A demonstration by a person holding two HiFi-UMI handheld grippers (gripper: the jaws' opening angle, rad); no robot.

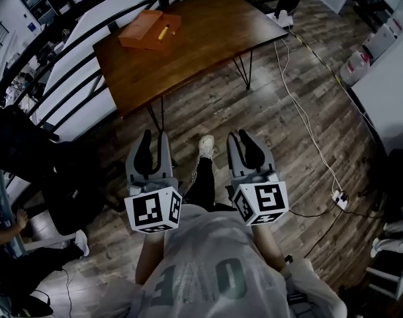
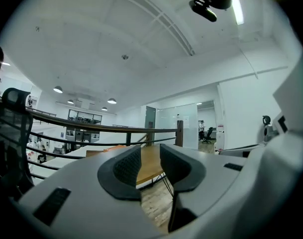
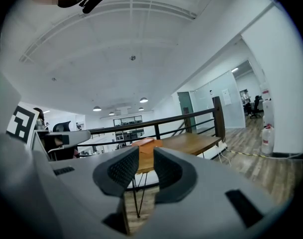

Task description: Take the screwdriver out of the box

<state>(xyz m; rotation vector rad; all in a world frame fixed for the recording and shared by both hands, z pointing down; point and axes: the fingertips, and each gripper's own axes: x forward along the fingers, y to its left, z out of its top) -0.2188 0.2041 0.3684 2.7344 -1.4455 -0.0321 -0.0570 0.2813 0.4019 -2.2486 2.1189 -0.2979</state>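
An orange-brown box (image 1: 143,32) lies with its lid folded back on the far left of a wooden table (image 1: 208,38). A yellow-handled screwdriver (image 1: 163,32) rests in it. Both grippers are held level over the floor, well short of the table. My left gripper (image 1: 155,139) has its jaws a little apart with nothing between them, and so does my right gripper (image 1: 239,138). In the right gripper view the box (image 3: 145,143) shows just above the gap of the gripper (image 3: 146,167). In the left gripper view only the table (image 2: 150,167) shows between the jaws of the gripper (image 2: 150,159).
A black railing (image 1: 69,58) runs behind and left of the table. White cables (image 1: 307,124) and a power strip (image 1: 339,199) cross the wooden floor at right. Water bottles (image 1: 357,65) stand at far right. A seated person (image 1: 9,237) and a dark chair (image 1: 69,197) are at left.
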